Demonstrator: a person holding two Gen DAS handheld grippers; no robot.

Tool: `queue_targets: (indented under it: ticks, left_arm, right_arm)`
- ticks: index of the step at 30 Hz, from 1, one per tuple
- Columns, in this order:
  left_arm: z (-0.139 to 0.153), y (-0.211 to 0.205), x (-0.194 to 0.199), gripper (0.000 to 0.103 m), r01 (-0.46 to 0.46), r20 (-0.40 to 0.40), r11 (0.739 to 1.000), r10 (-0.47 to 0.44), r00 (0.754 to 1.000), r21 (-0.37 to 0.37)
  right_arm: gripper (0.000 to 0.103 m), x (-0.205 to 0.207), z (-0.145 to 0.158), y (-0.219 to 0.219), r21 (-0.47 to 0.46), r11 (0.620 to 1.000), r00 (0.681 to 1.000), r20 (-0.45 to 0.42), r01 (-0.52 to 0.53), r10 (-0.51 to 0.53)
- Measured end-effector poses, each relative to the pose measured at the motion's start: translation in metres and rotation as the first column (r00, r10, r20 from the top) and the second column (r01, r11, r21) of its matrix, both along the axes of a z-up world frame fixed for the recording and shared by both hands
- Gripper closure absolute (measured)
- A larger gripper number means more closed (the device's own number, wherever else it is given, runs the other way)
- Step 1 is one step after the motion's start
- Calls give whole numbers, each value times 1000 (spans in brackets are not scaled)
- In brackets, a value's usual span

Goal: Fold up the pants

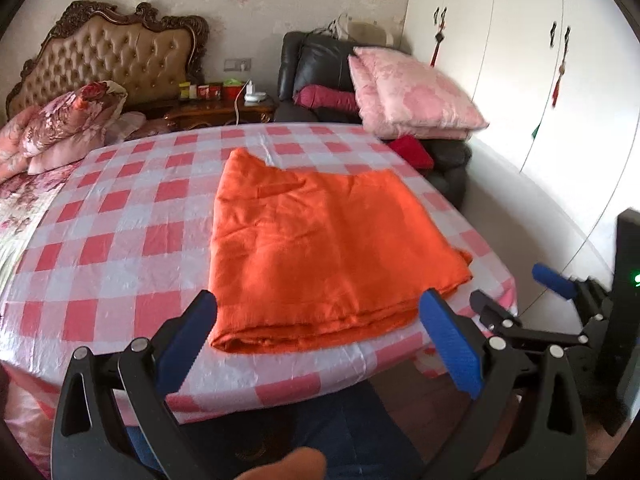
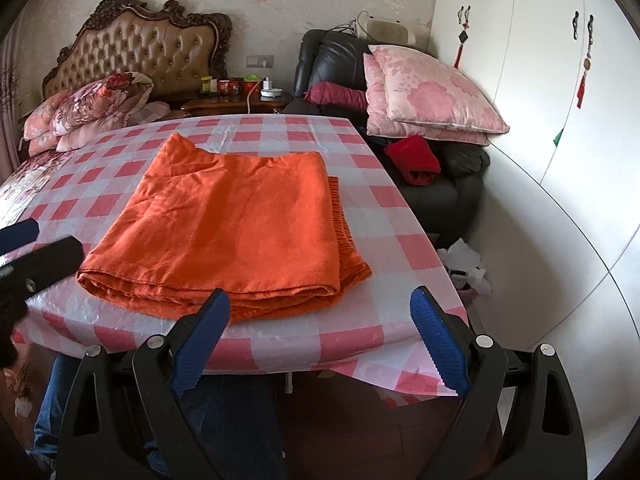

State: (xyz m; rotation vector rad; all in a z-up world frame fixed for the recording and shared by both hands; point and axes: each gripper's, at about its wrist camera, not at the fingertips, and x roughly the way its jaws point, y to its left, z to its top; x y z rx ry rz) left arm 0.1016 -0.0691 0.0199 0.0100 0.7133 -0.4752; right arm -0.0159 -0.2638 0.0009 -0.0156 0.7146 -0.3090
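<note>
Orange pants (image 1: pixel 316 248) lie folded into a flat stack on the pink-and-white checked tablecloth (image 1: pixel 120 216), their folded edge near the table's front. My left gripper (image 1: pixel 320 312) is open, held back just before the front edge of the pants, with nothing between its blue pads. In the right wrist view the same pants (image 2: pixel 236 232) lie ahead and slightly left. My right gripper (image 2: pixel 320 308) is open too, hovering at the table's front edge, empty. The right gripper (image 1: pixel 560 300) also shows at the right of the left wrist view.
A bed with a tufted headboard (image 1: pixel 108 52) and floral pillows (image 1: pixel 68 120) lies behind the table at left. A black armchair (image 2: pixel 400 120) piled with pink cushions (image 2: pixel 432 96) stands back right, next to white wardrobe doors (image 2: pixel 560 80). A person's jeans-clad legs (image 2: pixel 224 432) are below the table edge.
</note>
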Motion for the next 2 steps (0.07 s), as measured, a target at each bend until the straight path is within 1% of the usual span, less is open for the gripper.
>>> queue_targets:
  ticks: [2]
  left_arm:
    - [3, 21, 8, 2, -1, 2, 999, 1, 1000, -50]
  right_arm:
    - [15, 3, -1, -1, 8, 1000, 1000, 5, 9, -9]
